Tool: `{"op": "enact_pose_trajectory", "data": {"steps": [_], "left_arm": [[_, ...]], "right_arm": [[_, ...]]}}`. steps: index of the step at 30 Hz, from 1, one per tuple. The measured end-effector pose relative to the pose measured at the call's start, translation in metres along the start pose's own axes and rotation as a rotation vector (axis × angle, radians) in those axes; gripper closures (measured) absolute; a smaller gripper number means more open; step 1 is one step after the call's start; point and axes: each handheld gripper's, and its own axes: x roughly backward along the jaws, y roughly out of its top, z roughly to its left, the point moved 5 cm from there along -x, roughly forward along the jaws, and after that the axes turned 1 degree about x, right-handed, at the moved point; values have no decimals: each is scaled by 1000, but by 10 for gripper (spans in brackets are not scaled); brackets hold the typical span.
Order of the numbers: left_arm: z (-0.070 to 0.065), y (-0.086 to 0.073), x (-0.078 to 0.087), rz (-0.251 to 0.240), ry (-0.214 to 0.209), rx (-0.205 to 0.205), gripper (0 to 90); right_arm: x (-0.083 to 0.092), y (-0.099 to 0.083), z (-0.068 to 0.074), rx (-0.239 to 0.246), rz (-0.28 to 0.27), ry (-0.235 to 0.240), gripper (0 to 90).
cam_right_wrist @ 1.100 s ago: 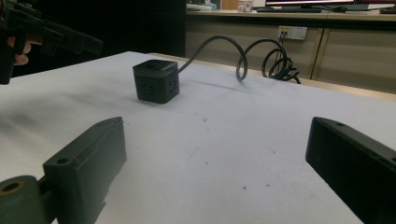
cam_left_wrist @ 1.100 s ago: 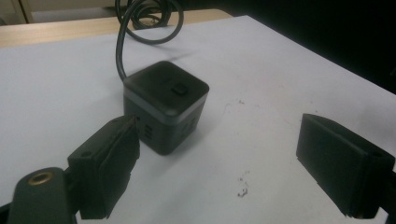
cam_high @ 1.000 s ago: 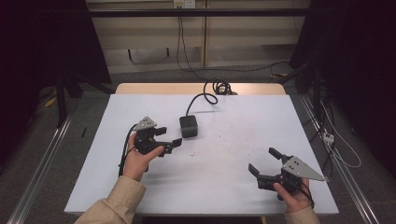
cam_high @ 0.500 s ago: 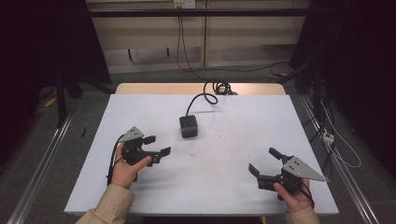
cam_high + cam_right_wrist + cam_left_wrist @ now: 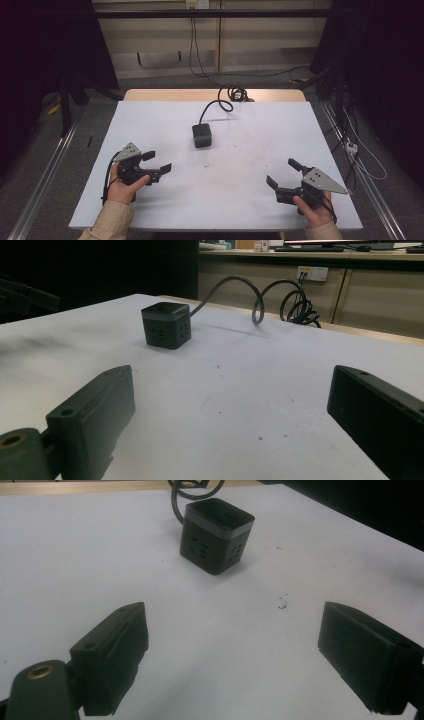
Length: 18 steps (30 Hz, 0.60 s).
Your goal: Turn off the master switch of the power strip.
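Table (image 5: 250, 200) top: white matt sheet, smooth, lightly scuffed and speckled; bare wood strip at far edge. Cube socket (image 5: 216, 535): dark matt plastic, slightly shinier band near top. Its cable (image 5: 235, 287): smooth grey rubbery sheath. Left gripper (image 5: 157, 161) and right gripper (image 5: 281, 172): matt black plastic jaws, grey metal-looking plate on each.

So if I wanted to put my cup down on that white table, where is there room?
Plenty. The white table is bare between the left gripper and the right gripper, and along its right side. The only busy patch is behind the middle, where the black socket cube sits with its cable coiling off the far edge.
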Motion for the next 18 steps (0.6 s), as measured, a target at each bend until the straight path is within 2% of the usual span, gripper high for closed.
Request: {"op": "enact_pose_trajectory", "data": {"steps": [5,9,18], "left_arm": [[4,-5,12,-14,3,6,124],[5,-8,17,-5,17,-1,117],[4,-9,18,-14,19,1,97]], "right_arm": [[0,-1,0,2,2,0,44],[-1,0,1,1,4,0,44],[-1,-1,0,1,4,2,44]]}}
